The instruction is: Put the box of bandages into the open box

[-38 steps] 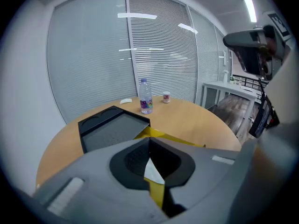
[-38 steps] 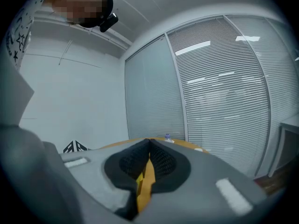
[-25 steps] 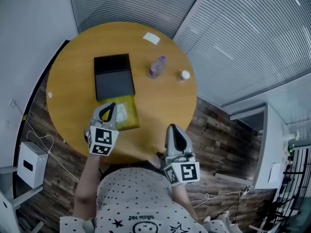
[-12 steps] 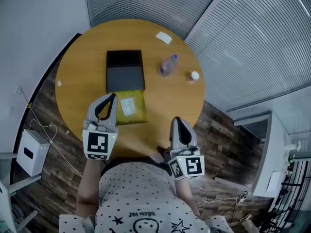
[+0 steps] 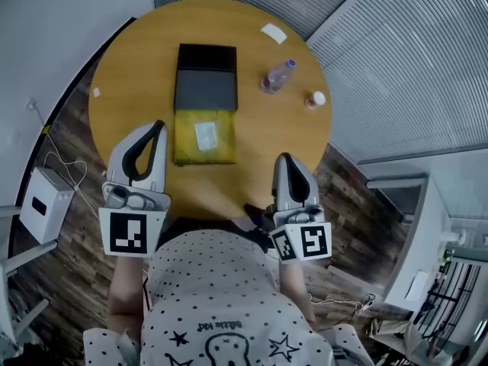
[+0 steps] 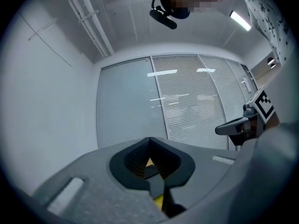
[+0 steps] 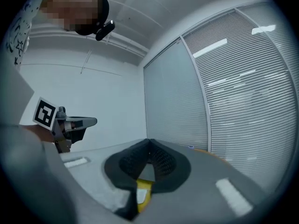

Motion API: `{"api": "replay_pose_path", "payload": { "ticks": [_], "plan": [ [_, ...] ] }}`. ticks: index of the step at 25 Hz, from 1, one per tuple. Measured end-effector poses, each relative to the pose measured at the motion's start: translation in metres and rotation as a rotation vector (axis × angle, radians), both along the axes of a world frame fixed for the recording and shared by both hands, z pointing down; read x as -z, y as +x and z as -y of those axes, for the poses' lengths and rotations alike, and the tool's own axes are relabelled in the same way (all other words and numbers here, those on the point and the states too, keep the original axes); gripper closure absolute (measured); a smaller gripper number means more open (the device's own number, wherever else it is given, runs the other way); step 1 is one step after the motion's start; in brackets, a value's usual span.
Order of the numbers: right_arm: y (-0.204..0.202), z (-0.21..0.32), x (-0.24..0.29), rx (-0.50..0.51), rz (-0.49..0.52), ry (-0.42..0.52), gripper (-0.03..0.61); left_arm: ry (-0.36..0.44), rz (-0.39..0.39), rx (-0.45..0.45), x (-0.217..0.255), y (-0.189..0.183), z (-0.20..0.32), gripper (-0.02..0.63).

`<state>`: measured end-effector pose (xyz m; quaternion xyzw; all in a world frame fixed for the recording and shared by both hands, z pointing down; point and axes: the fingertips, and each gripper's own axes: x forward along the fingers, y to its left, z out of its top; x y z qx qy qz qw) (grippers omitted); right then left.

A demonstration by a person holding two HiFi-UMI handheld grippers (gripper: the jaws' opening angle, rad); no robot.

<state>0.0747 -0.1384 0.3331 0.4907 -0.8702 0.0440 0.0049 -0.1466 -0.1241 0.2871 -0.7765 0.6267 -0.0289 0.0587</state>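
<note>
A black open box [image 5: 206,91] lies on the round wooden table [image 5: 122,67], its lid flat behind it. Just in front of it lies a flat yellow package [image 5: 204,147] with a small white box [image 5: 204,134] on top. My left gripper [image 5: 158,126] hangs shut and empty over the table's near left edge, to the left of the yellow package. My right gripper [image 5: 284,158] is also shut and empty at the near right edge. Both gripper views point up at walls and blinds; the left gripper [image 6: 149,143] and right gripper [image 7: 148,144] show tips together.
A clear plastic bottle [image 5: 277,76] and a small white-capped bottle [image 5: 315,99] stand at the table's right. A white card [image 5: 273,33] lies at the far edge, a small white scrap [image 5: 96,92] at the left. A white unit [image 5: 43,204] sits on the floor at left.
My left gripper has drawn back off the yellow package, toward the person and to the left. The right gripper stayed near the table's edge. The head view shifted, so the table sits higher.
</note>
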Motion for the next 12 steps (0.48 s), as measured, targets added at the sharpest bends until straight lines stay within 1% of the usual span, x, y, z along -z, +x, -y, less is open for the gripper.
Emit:
{"api": "replay_pose_path", "payload": {
  "ticks": [5,9,12],
  "plan": [
    [0.004,0.000,0.004,0.007,-0.009,-0.003,0.575,0.008,0.017,0.050,0.011,-0.013,-0.022,0.604],
    [0.007,0.001,0.010,0.007,-0.011,-0.003,0.575,0.011,0.010,0.081,0.016,-0.019,-0.034,0.604],
    [0.009,0.002,0.013,0.009,-0.013,-0.006,0.575,0.033,0.022,0.100,0.021,-0.025,-0.040,0.604]
  ]
}}
